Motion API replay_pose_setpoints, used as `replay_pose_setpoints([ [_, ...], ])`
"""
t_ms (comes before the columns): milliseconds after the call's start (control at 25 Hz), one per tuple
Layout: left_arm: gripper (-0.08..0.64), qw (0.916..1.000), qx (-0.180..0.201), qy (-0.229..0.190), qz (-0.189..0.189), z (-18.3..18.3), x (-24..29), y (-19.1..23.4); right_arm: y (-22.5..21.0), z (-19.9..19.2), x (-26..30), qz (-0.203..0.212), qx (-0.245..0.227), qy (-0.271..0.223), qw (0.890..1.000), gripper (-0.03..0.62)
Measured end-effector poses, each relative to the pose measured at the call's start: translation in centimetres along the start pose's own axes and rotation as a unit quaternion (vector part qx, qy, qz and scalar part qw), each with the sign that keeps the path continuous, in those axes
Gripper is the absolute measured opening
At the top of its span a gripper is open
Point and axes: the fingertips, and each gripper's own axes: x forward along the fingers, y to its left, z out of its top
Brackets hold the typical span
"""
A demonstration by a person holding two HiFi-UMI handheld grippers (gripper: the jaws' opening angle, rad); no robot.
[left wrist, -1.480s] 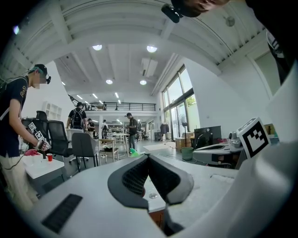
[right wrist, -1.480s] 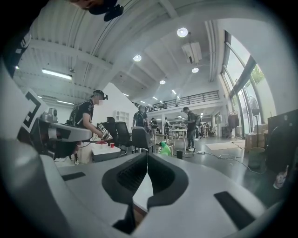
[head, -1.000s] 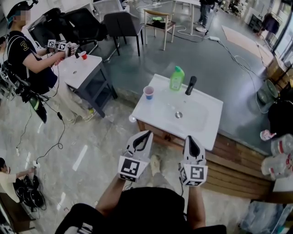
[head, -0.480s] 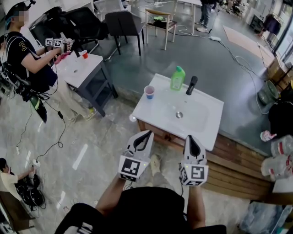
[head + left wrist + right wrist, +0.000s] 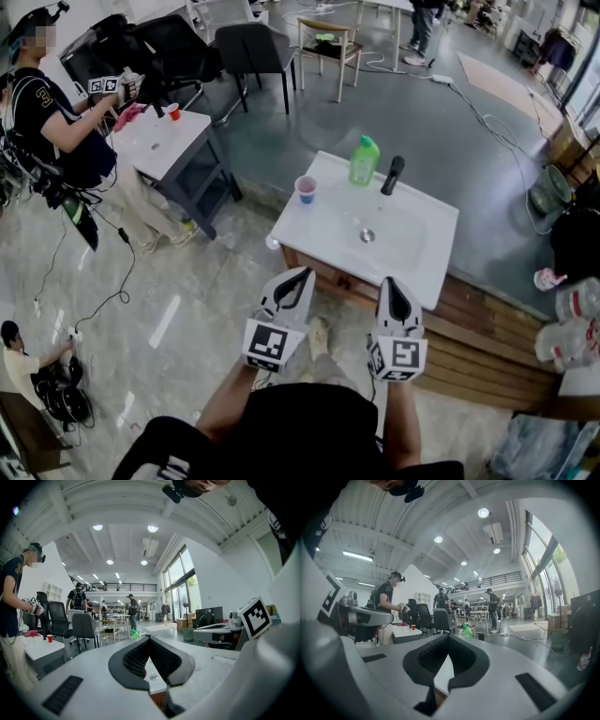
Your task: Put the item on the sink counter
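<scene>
Facing the counter: the left gripper (image 5: 303, 274) and the right gripper (image 5: 390, 282) are held level, side by side, just short of the near edge of the white sink counter (image 5: 314, 239).
Left gripper jaws: closed, the tips meet; nothing is between them.
Right gripper jaws: closed fully as well, and empty.
Item, place: which thing the task means I cannot tell. A green bottle (image 5: 363, 161) and a cup (image 5: 305, 189) both stand already on the counter.
Bottle to grippers: upright at the far edge, just left of the black faucet (image 5: 391, 174), well apart from both grippers and beyond the basin.
Cup to grippers: upright at the far left corner of the counter, closer to the left gripper than to the right one, but still well apart from it.
Count, grippers: two with the wearer.
Count, on the counter: one bottle, one cup, one faucet.
Count, elsewhere: one red cup (image 5: 173, 112) on a small table (image 5: 178, 141) at the far left, where another person (image 5: 56, 112) stands.
Change, wearer: both grippers sit in the same place as one second before, with the jaws the same.
Change, counter: bottle, cup and faucet have not moved.
Change, far left: the other person's hands are now a little higher and more to the left, and a pink thing (image 5: 129, 116) now shows beside the red cup.
</scene>
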Motion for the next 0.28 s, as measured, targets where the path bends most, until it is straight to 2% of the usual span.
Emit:
replay_pose_setpoints([
  [280,0.003,1.0000,0.000,-0.003,-0.001,-0.03,0.44,0.18,-0.12,-0.40,0.49,0.004,-0.003,0.000,1.000,-0.002],
])
